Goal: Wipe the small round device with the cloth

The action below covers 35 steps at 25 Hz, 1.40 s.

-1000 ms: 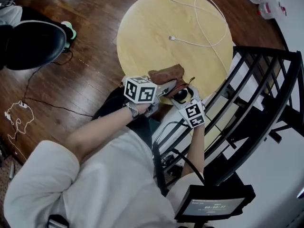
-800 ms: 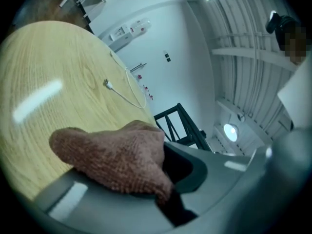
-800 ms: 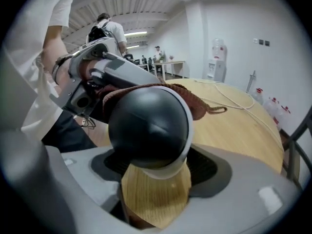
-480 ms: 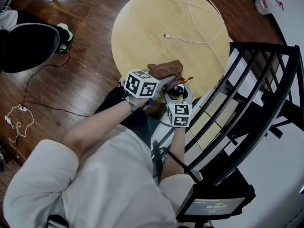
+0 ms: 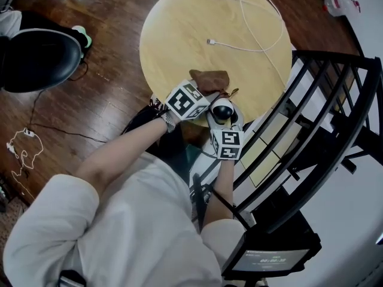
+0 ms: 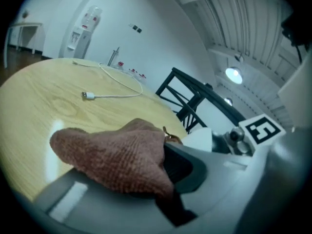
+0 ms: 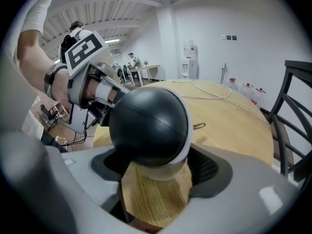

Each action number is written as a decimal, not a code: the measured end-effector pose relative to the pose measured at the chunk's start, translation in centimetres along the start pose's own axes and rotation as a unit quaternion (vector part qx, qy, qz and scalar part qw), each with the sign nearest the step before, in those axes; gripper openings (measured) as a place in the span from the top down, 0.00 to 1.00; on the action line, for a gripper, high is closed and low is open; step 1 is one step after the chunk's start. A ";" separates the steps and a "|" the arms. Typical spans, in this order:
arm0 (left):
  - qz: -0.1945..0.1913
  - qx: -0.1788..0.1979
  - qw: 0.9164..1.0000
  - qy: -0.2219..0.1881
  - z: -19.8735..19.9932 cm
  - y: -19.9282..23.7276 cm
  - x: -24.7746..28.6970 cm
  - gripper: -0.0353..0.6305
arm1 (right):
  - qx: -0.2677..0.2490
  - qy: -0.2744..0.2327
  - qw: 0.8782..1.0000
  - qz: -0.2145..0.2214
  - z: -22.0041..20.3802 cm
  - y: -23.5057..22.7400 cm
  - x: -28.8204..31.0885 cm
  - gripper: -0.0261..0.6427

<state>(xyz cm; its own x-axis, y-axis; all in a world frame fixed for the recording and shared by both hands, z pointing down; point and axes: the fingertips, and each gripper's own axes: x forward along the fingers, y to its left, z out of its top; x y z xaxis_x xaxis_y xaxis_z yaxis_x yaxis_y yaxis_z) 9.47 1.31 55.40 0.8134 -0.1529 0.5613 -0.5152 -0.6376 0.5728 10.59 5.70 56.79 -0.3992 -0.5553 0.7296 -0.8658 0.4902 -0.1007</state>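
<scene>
The small round device [image 7: 151,128], a black ball in a white shell, sits between the jaws of my right gripper [image 7: 156,169], which is shut on it above the table's near edge. From the head view the device [image 5: 221,109] shows just ahead of the right gripper [image 5: 222,119]. My left gripper [image 6: 146,179] is shut on the brown cloth [image 6: 114,155], which bulges out over the jaws. In the head view the cloth [image 5: 209,79] lies partly on the table beside the device, with the left gripper [image 5: 206,100] close at the device's left.
A round wooden table [image 5: 179,34] carries a white charging cable [image 5: 251,23] at its far side. A black metal chair frame [image 5: 323,118] stands to the right. A black office chair [image 5: 39,55] and floor cables [image 5: 24,148] are at the left.
Both grippers have drawn closer together. The left gripper with the cloth has shifted right toward the device, and the right gripper has lifted the device a little further over the table edge.
</scene>
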 end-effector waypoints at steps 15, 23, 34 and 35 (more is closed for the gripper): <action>-0.019 -0.056 0.996 -0.062 3.2 4.6 -3.6 0.89 | -0.237 0.041 0.962 0.125 0.7 -1.0 -1.9 0.39; -0.076 -0.185 0.955 -0.221 6.6 2.8 -7.1 0.89 | -0.273 0.079 0.930 0.233 0.3 1.4 -0.4 0.40; 0.004 -0.121 0.983 -0.138 2.0 -1.0 -2.0 0.89 | -0.225 0.064 0.954 0.189 0.7 0.9 -0.1 0.45; 0.011 -0.117 0.984 -0.136 1.8 -0.7 -1.8 0.89 | -0.216 0.065 0.957 0.183 0.7 0.8 0.0 0.45</action>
<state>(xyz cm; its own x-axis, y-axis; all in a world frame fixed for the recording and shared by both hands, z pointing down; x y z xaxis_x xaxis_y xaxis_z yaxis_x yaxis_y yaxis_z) 8.83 0.64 52.92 0.8272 -0.3818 0.4123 -0.5555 -0.4452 0.7023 9.65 5.58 56.22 -0.5870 -0.2194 0.7793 -0.4582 0.8836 -0.0964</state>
